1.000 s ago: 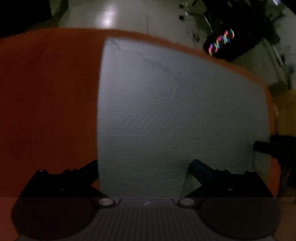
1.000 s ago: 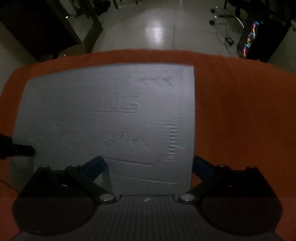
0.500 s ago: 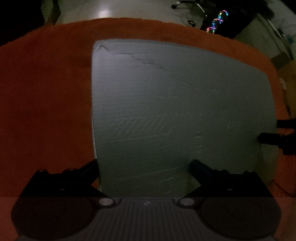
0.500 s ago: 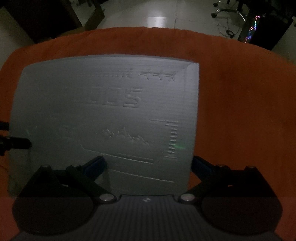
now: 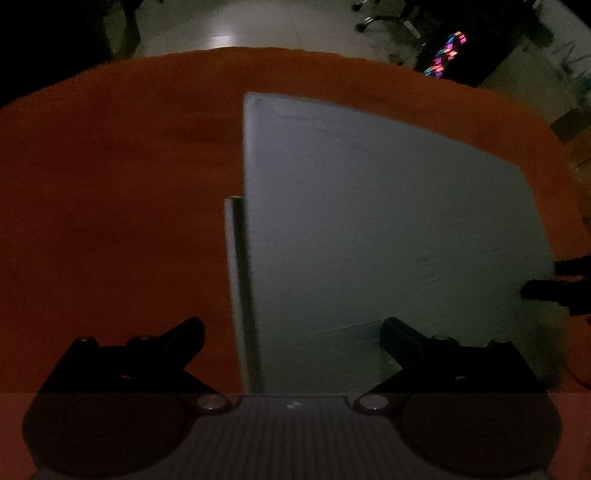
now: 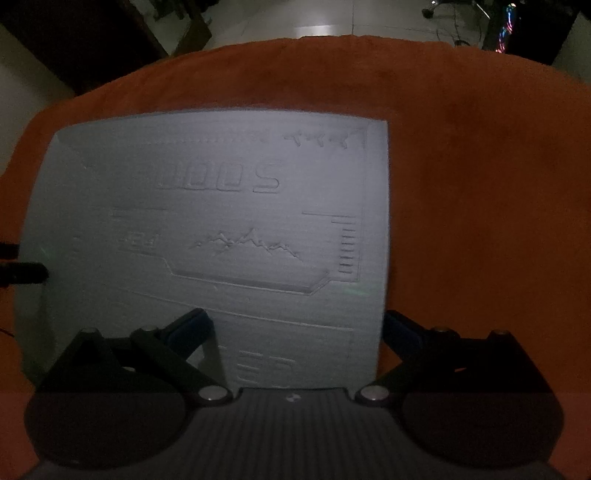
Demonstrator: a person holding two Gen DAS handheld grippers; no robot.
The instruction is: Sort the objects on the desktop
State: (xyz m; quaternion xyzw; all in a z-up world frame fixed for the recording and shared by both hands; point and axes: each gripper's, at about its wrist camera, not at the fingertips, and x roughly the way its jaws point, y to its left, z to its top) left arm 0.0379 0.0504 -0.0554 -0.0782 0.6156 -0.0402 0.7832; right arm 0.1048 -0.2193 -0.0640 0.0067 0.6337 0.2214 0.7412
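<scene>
Orange cloth (image 5: 110,221) fills the left half of the left wrist view, covering the table out to a curved far edge, with a pale tiled floor (image 5: 258,26) beyond it at the top of the frame. At the bottom, the left gripper (image 5: 291,328) stands with its jaws wide apart, holding nothing: the left finger lies over the cloth and the right finger over a pale grey-blue board (image 5: 388,240) that takes up the centre and right of the frame. A narrow strip shows along the board's left edge, which may be its thickness or a second layer; I cannot tell which. At the right edge of that frame the dark fingertips of the right gripper (image 5: 546,291) reach the board's side, and at the upper right a dark box glows with multicoloured lights (image 5: 448,48). In the right wrist view, the left gripper's dark tips (image 6: 26,271) come in at the left edge of the frame, against the board's left side. The board (image 6: 221,221) lies flat on the cloth (image 6: 480,221) and covers the left and centre of the frame; raised relief on it reads upside down as "5000", with a jagged mountain-like line below it, a column of short bars at the right, and further marks at lower centre too faint to read. At the bottom, the right gripper (image 6: 295,325) is spread wide and empty, its left finger with a blue pad over the board and its right finger just past the board's right edge.
</scene>
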